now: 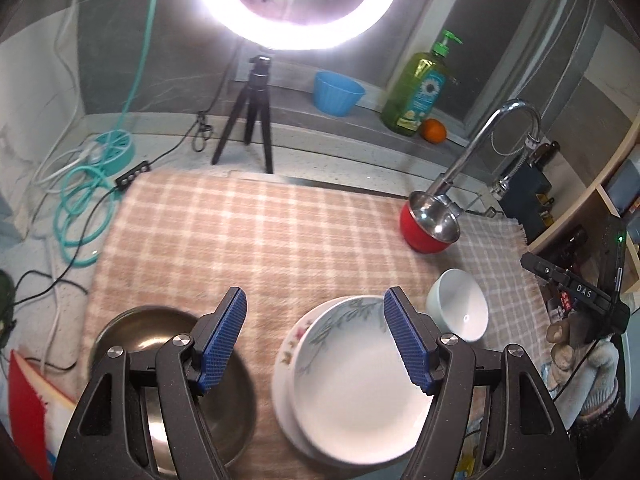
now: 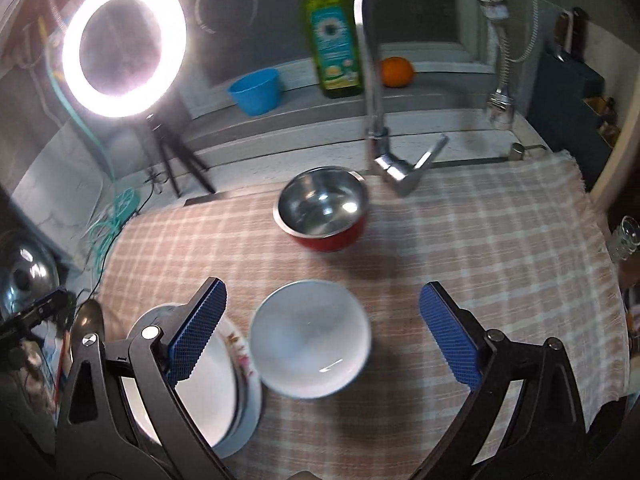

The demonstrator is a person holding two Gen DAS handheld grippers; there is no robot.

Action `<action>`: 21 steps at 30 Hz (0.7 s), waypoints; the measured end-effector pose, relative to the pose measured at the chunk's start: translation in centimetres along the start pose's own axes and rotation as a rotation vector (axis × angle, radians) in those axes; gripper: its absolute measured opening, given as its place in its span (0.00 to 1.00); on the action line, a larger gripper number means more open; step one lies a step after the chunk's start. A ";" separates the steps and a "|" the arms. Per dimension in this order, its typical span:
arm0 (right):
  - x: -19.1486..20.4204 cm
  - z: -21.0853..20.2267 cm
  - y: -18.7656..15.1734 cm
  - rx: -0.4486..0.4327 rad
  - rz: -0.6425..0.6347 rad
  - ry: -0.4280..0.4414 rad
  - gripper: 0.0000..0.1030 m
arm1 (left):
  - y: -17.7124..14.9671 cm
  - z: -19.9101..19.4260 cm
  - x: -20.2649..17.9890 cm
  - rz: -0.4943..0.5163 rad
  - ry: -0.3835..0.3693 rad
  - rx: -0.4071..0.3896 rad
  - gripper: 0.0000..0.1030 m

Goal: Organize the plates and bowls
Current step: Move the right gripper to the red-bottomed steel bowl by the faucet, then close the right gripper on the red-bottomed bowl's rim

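Observation:
A white plate (image 1: 352,384) with a grey leaf print lies stacked on a floral-rimmed plate (image 1: 292,344) on the checked cloth (image 1: 260,240). A large steel bowl (image 1: 160,328) sits to their left and a white bowl (image 1: 460,304) to their right. A red bowl with a steel inside (image 1: 420,236) stands further back by the faucet. My left gripper (image 1: 316,304) hangs open above the cloth, between the steel bowl and the plates, holding nothing. My right gripper (image 2: 322,288) is open wide above the white bowl (image 2: 310,340), clear of it, with the plates (image 2: 224,380) under its left finger.
A ring light on a tripod (image 1: 256,112) stands behind the cloth. The ledge holds a blue tub (image 1: 336,92), a green soap bottle (image 1: 416,92) and an orange (image 1: 434,131). The faucet (image 2: 372,80) rises behind the red bowl (image 2: 324,204). Cables (image 1: 80,200) lie left; shelves stand at the right.

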State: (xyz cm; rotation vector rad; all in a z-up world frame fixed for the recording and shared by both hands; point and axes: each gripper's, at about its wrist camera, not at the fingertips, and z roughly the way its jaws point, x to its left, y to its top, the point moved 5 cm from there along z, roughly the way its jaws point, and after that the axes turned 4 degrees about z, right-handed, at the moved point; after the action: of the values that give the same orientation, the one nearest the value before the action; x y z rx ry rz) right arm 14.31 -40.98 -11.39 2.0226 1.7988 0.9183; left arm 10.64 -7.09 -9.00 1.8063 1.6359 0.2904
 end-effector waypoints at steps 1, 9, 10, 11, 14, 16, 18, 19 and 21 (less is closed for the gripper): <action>-0.9 0.2 0.4 -0.003 0.014 -0.002 0.96 | 0.4 0.6 -0.6 0.004 -0.010 0.002 0.69; -4.8 2.1 2.4 0.017 0.091 0.039 0.96 | 3.1 5.4 -4.4 0.015 -0.088 0.043 0.69; -5.1 2.5 2.7 0.023 0.099 0.047 0.96 | 3.4 6.2 -5.0 0.021 -0.099 0.056 0.69; -5.4 3.1 2.9 0.032 0.105 0.051 0.96 | 3.7 7.0 -5.6 0.029 -0.109 0.070 0.69; -6.1 4.6 3.4 0.050 0.118 0.042 0.92 | 4.4 9.4 -7.1 0.038 -0.141 0.104 0.69; -6.5 5.7 3.7 0.073 0.145 0.061 0.90 | 4.9 11.0 -7.8 0.030 -0.159 0.127 0.69; -6.8 7.0 4.0 0.094 0.181 0.092 0.88 | 5.6 12.7 -8.4 0.006 -0.189 0.152 0.69; -6.9 7.4 4.0 0.101 0.192 0.103 0.86 | 6.0 13.6 -8.5 -0.014 -0.199 0.159 0.69; -6.9 8.4 4.3 0.116 0.212 0.129 0.81 | 6.7 14.9 -8.7 -0.039 -0.207 0.171 0.68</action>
State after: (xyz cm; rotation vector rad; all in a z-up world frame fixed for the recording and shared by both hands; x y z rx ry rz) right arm 22.74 -46.78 -17.09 2.3111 1.7640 1.0478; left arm 22.96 -20.03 -13.71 1.8590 1.5863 -0.0551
